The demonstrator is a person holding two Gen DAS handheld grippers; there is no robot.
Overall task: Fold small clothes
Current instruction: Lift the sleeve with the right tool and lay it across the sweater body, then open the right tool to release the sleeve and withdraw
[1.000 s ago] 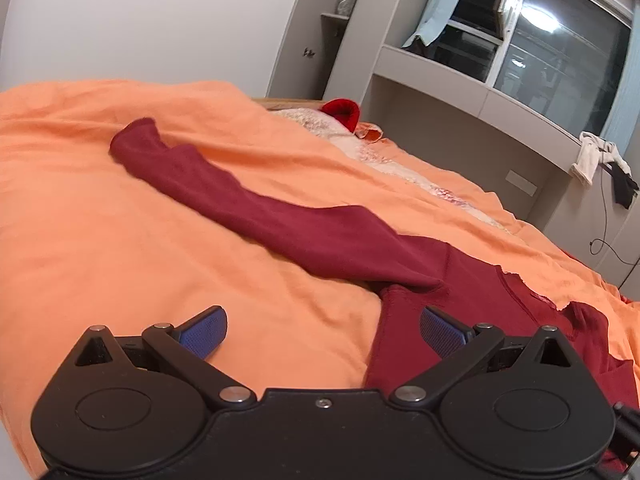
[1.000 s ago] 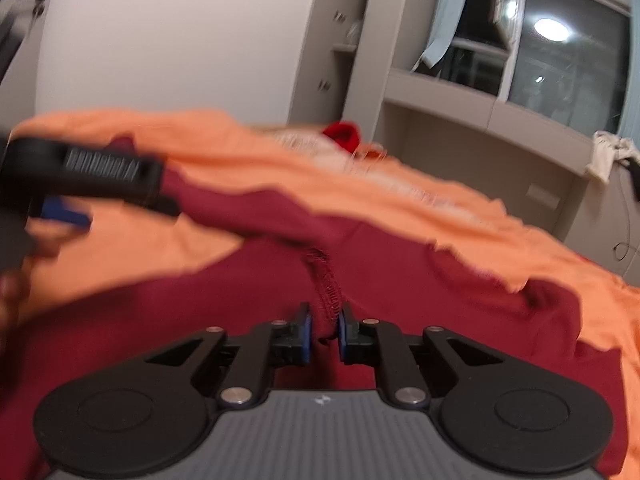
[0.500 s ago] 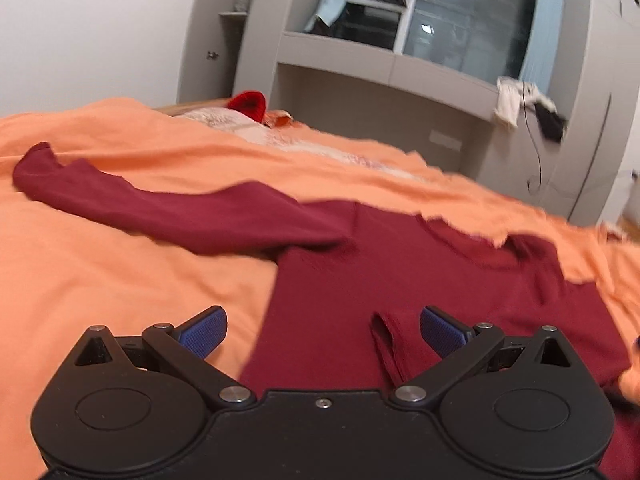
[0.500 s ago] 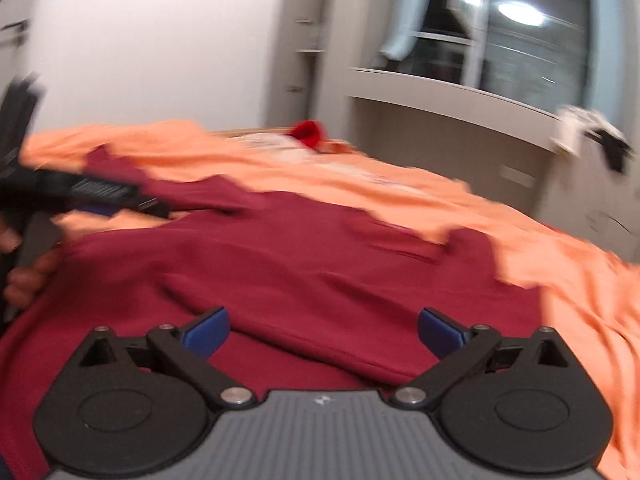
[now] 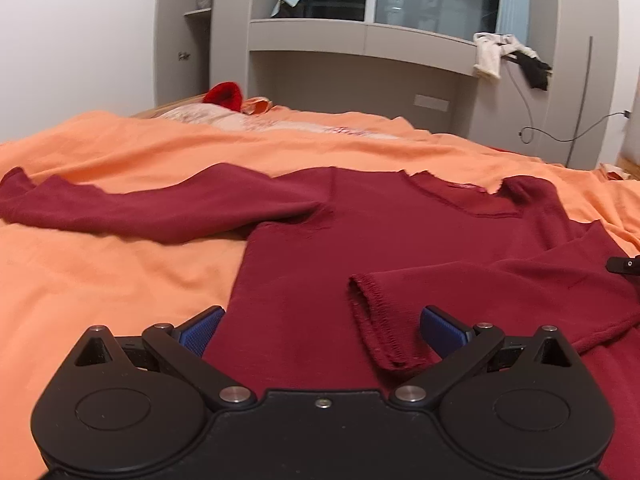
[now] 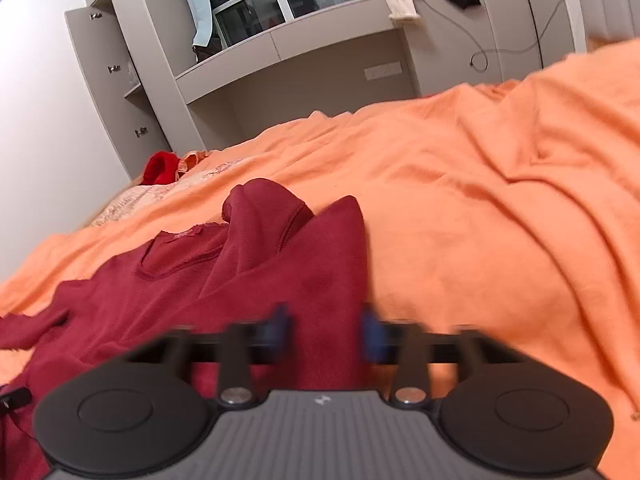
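A dark red long-sleeved top [image 5: 360,236] lies flat on the orange bedspread [image 5: 100,280]. Its left sleeve [image 5: 140,208] stretches out to the left. Its right sleeve [image 5: 500,284] is folded across the body, cuff [image 5: 376,328] near my left gripper. My left gripper [image 5: 320,328] is open and empty, low over the top's lower part. In the right wrist view my right gripper [image 6: 326,330] is blurred, its jaws part closed with a gap, straddling the right edge of the top [image 6: 280,272] at the shoulder fold.
A bright red item [image 5: 224,96] and a pale patterned cloth [image 5: 248,120] lie at the far side of the bed. Grey built-in cupboards and a window shelf [image 5: 360,40] stand behind, with clothes [image 5: 504,52] draped on the shelf. Rumpled bedspread [image 6: 520,200] lies right of the top.
The right gripper let go of the sleeve cuff, leaving the sleeve across the body, then swung right to the shoulder edge and narrowed. The left gripper turned right over the top's body, staying open.
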